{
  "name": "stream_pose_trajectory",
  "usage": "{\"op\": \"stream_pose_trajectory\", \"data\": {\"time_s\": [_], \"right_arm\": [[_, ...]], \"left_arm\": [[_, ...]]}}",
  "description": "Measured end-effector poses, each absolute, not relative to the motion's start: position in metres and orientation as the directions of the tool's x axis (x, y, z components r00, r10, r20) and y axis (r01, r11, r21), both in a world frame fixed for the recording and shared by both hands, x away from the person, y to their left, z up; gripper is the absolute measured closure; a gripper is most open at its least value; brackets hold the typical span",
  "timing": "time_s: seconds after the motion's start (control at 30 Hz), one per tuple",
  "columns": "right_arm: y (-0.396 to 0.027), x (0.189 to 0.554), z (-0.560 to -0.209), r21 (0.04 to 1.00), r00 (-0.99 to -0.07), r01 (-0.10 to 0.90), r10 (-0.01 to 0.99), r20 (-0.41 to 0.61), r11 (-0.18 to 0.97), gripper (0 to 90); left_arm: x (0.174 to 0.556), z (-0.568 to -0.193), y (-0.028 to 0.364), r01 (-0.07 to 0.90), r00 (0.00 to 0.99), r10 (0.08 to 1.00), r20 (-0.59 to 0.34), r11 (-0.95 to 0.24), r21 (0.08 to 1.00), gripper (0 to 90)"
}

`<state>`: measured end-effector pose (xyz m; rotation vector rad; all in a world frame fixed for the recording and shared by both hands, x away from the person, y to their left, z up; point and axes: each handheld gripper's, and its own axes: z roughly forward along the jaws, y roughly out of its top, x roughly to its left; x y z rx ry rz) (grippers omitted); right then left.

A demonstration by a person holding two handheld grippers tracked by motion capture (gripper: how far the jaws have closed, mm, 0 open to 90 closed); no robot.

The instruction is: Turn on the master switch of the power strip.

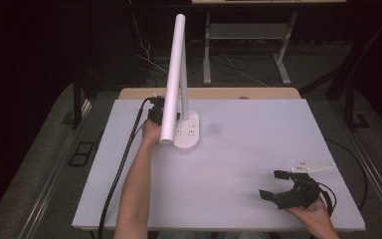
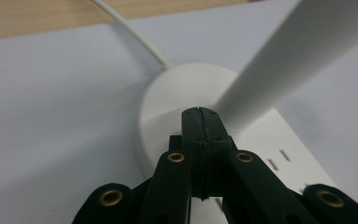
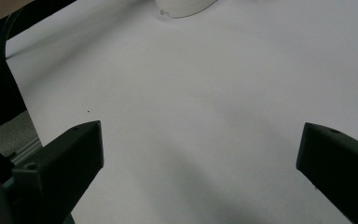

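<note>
Near the far edge of the counter [image 1: 258, 149], a little left of its middle, stands a white desk lamp [image 1: 179, 94], and the left gripper [image 1: 155, 110] is right at it. In the left gripper view the two fingers [image 2: 192, 135] are clenched together with nothing between them, and their tips rest over the round end of the lamp base [image 2: 177, 93], just beside the foot of the stem. It looks to me like a press on a touch switch there, though I cannot see any button under the tips. The lamp gives no light that I can notice, so I judge the work is at its beginning or middle: the gripper is at the lamp, but the result is not visible yet.

The right gripper [image 1: 274, 185] waits near the near right corner of the counter, well apart from the lamp. Its fingers [image 3: 74, 154] are released and spread wide above bare surface, holding nothing.

The lamp itself has an oval flat base with small marks printed on its top, a thin upright stem, and a long tube-shaped head that leans toward the person. A white cord [image 2: 135, 35] leaves the base toward the far edge. Everything on it is plain white and smooth.
</note>
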<state>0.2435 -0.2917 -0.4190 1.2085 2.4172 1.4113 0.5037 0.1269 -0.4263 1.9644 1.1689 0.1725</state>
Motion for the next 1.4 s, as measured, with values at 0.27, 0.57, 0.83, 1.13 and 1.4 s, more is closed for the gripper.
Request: {"op": "stream_pose_trajectory", "data": {"time_s": [0.27, 0.57, 0.83, 1.13, 1.4], "right_arm": [[-0.291, 0.241, -0.419, 0.770, -0.684, 0.583, 0.668, 0.292, 0.260, 0.0], [-0.292, 0.240, -0.418, 0.773, -0.685, 0.579, 0.669, 0.289, 0.258, 0.0], [-0.293, 0.239, -0.418, 0.773, -0.686, 0.580, 0.667, 0.293, 0.257, 0.0], [-0.291, 0.239, -0.418, 0.774, -0.692, 0.577, 0.660, 0.293, 0.261, 0.0], [-0.291, 0.239, -0.419, 0.775, -0.693, 0.576, 0.657, 0.295, 0.260, 0.0]], "left_arm": [[0.507, -0.424, 0.123, 0.672, 0.557, 0.792, -0.249, -0.254, 0.696, 90.0], [0.510, -0.426, 0.127, 0.699, 0.545, 0.781, -0.304, -0.224, 0.679, 90.0], [0.511, -0.429, 0.130, 0.722, 0.518, 0.778, -0.357, -0.174, 0.669, 90.0], [0.512, -0.428, 0.130, 0.732, 0.504, 0.788, -0.354, -0.172, 0.659, 90.0], [0.511, -0.431, 0.135, 0.733, 0.505, 0.772, -0.387, -0.145, 0.665, 90.0]]}}
